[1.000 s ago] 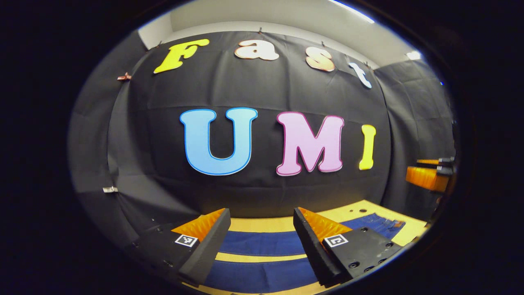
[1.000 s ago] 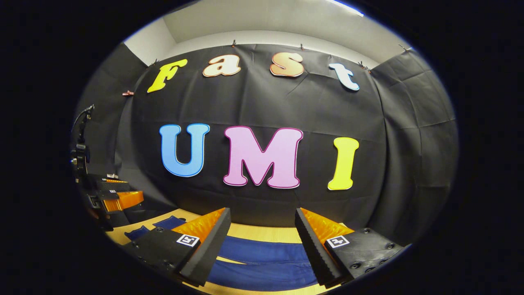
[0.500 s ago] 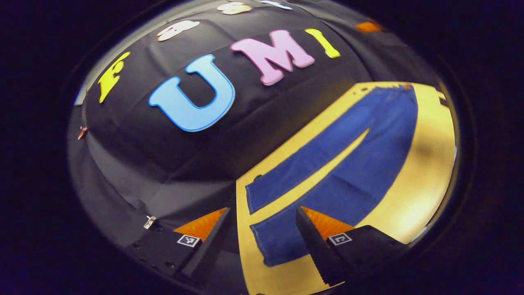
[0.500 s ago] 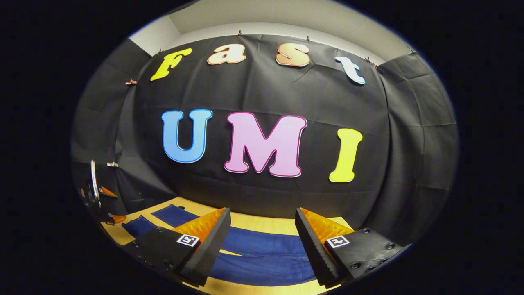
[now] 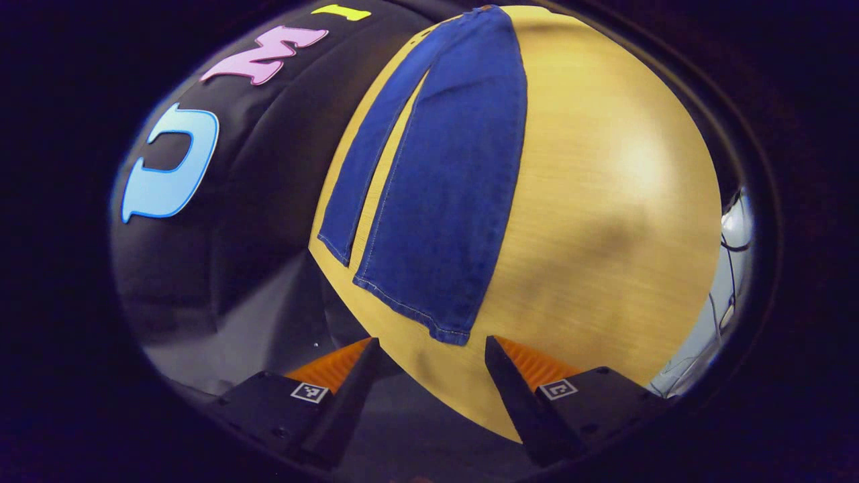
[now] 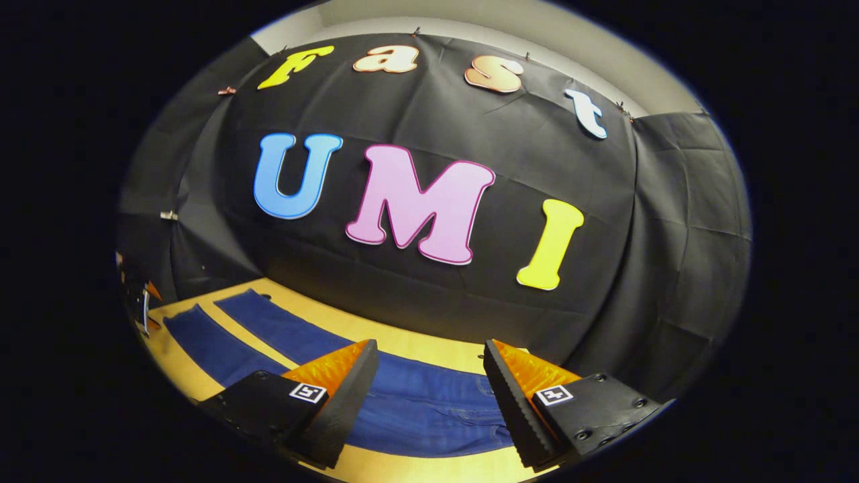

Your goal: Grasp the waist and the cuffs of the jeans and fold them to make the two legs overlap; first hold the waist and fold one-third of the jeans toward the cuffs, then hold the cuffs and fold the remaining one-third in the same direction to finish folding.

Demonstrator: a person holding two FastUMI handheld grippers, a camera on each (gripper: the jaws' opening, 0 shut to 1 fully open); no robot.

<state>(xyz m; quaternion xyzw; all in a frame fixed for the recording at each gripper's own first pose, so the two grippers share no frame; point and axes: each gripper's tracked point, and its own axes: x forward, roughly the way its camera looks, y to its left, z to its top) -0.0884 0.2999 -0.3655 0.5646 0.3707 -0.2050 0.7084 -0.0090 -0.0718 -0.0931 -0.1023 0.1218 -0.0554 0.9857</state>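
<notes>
**Jeans flat, both grippers empty**

While the dark blue denim jeans [image 5: 436,194] lay spread flat on the light wooden table [image 5: 604,201], legs side by side, the left gripper [image 5: 429,355] hovered open-jawed just short of the nearer cuff. The right gripper [image 6: 429,362] stood equally open above the waist end, holding nothing.

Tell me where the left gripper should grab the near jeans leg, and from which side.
Grip the hem corner of the near cuff, coming in from the table's end edge. The jeans lie flat and the cuff faces the open left gripper, just short of it.
</notes>
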